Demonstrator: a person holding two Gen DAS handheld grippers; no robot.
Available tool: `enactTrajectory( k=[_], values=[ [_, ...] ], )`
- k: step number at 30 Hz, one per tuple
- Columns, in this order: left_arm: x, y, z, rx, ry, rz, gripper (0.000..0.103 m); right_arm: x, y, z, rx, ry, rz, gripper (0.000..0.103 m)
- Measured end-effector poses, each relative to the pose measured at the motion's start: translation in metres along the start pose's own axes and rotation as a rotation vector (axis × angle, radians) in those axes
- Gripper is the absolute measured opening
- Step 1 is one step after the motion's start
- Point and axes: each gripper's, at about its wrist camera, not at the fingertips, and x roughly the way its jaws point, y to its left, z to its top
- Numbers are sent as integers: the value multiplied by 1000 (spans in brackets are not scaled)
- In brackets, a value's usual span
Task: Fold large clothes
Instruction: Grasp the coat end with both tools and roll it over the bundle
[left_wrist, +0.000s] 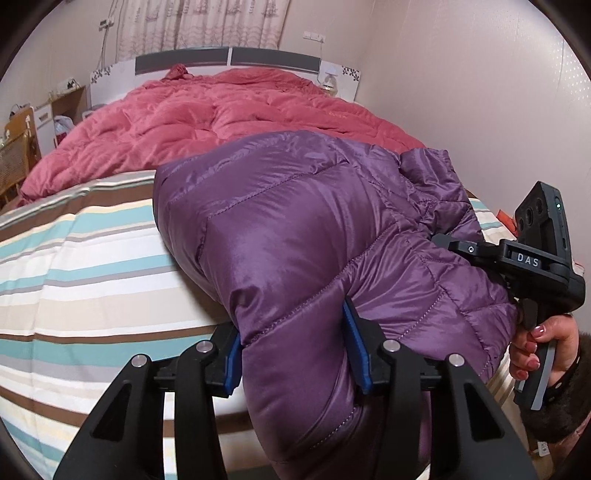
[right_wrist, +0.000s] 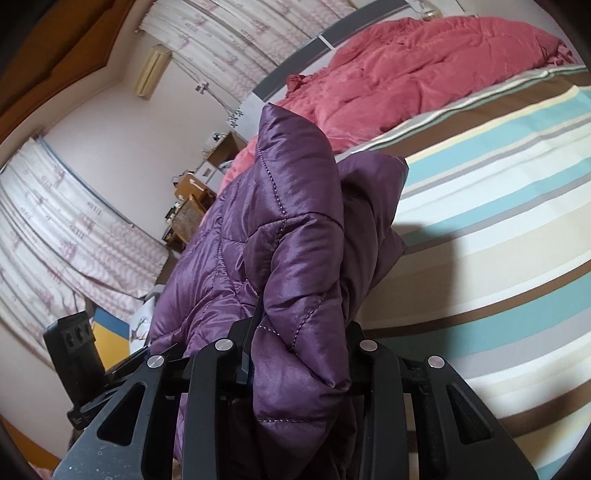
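A purple quilted down jacket (left_wrist: 303, 221) lies bunched over the near edge of the striped bed (left_wrist: 74, 280). My left gripper (left_wrist: 295, 350) is shut on a thick fold of the jacket, held between its blue pads (left_wrist: 352, 343). My right gripper (right_wrist: 299, 354) is shut on another bunched part of the jacket (right_wrist: 288, 229) and holds it raised above the bed. The right gripper also shows in the left wrist view (left_wrist: 532, 266), at the jacket's right side, with a hand on its grip. The left gripper's body shows in the right wrist view (right_wrist: 77, 350).
A red-pink quilt (left_wrist: 221, 122) is heaped on the far half of the bed, against the headboard (left_wrist: 225, 59). The striped sheet (right_wrist: 498, 221) is bare beside the jacket. Wooden furniture and a wicker chair (left_wrist: 14, 158) stand left of the bed. A wall runs along the right.
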Motion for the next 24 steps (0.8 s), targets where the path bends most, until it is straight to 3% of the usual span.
enactTrajectory(
  k=[8, 14, 24],
  values=[
    [-44, 34, -14, -28, -69, 72, 46, 22, 39, -3, -54, 3, 62, 30],
    [-63, 83, -24, -93, -106, 146, 46, 66, 79, -7, -110, 22, 108, 30],
    [-44, 180, -23, -196, -115, 246, 46, 165, 129, -7, -188, 88, 120, 30]
  ],
)
